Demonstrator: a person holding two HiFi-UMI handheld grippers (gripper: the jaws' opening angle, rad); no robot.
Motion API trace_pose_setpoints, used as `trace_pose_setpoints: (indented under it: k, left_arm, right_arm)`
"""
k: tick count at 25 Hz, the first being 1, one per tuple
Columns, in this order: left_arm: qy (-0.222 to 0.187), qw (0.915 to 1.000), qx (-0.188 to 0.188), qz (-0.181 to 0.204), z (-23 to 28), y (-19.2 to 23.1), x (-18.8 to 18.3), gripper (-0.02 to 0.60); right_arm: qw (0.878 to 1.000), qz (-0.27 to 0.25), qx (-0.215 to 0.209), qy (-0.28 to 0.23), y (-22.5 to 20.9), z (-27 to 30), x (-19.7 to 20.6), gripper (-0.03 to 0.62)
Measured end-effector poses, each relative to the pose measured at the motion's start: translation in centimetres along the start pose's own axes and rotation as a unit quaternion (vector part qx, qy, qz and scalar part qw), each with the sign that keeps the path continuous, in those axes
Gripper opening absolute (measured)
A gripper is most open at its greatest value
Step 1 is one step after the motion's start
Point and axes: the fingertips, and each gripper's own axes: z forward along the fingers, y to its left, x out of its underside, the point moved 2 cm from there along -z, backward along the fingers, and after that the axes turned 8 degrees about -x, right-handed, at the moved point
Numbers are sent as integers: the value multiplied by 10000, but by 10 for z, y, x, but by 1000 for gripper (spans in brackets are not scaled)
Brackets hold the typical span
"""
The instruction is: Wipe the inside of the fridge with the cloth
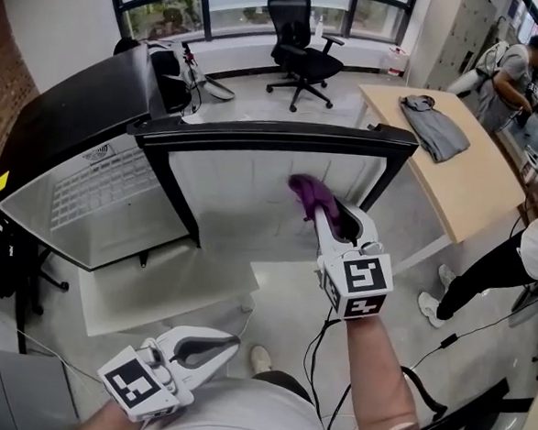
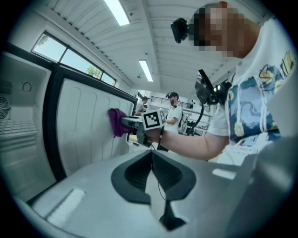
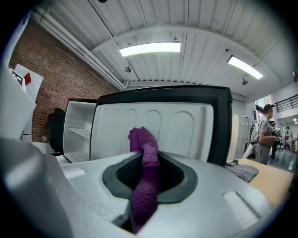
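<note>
- A purple cloth [image 1: 307, 195] is pinched between the jaws of the right gripper [image 1: 330, 216], its free end bunched against the white inner lining of the open fridge door [image 1: 253, 181].
- In the right gripper view the cloth [image 3: 144, 185] runs up the middle of the closed jaws and folds over at the top, in front of the door's moulded panel [image 3: 186, 128].
- The left gripper view shows the same cloth [image 2: 116, 122] touching the ribbed lining, with the right gripper [image 2: 128, 123] reaching in from the side on a bare forearm.
- The left gripper [image 1: 226, 345] hangs low near the person's waist, well apart from the fridge, its jaws pressed together with nothing between them.
- The fridge [image 1: 69, 117] is black outside and white inside. A wire shelf [image 1: 96, 186] shows in its open compartment, left of the door.
- The floor [image 1: 282, 298] is pale and glossy, with cables trailing across it near the person's feet.
- Behind the fridge a black office chair [image 1: 300, 37] stands before a row of windows.
- To the right, a light wooden table [image 1: 478, 187] carries a grey garment [image 1: 436, 129].
- Two other people [image 1: 516, 78] stand at the room's right edge.
- A brick wall [image 3: 56, 79] and strip ceiling lights [image 3: 149, 48] appear in the right gripper view.
</note>
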Motion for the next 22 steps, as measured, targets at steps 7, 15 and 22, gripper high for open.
trace_pose_setpoints:
  k: [7,15,22]
  left_arm:
    - [-24,9998,183,15,26,-10,-7,5]
    - [27,9998,210,27,30,-12,-9,5]
    - [48,9998,202,52,20,-9,-7,5]
  right_arm:
    - [9995,-13,268,135,-36,-22,9,75]
    - [9989,72,435,142,-48,-35,16,75]
    - [9987,135,460,152,-39,-39,19,75]
